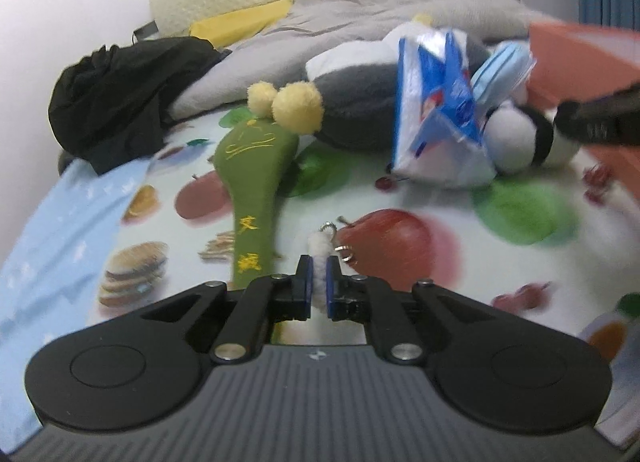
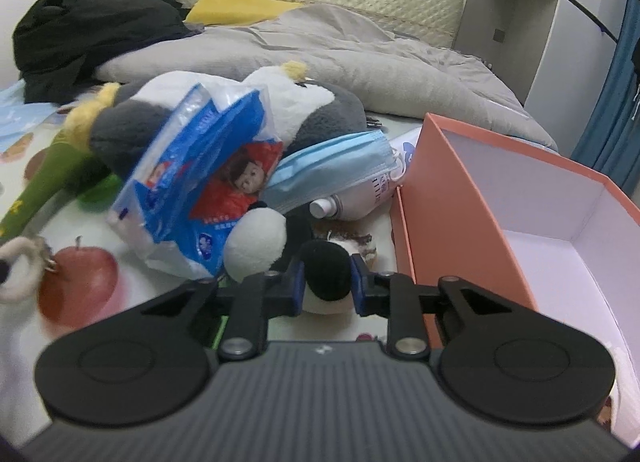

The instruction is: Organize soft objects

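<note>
My left gripper is shut on a small white fuzzy keychain charm with metal rings, low over the fruit-print sheet. My right gripper is shut on the black limb of a small panda plush; the panda also shows in the left wrist view. A grey-and-white penguin plush lies behind, under a blue tissue pack and a blue face mask. A green stick-shaped plush with yellow pompoms lies left. The charm also shows at the right wrist view's left edge.
An open orange box with a white inside stands at the right, next to my right gripper. A white bottle lies under the mask. A grey duvet, a black garment and a yellow pillow lie behind.
</note>
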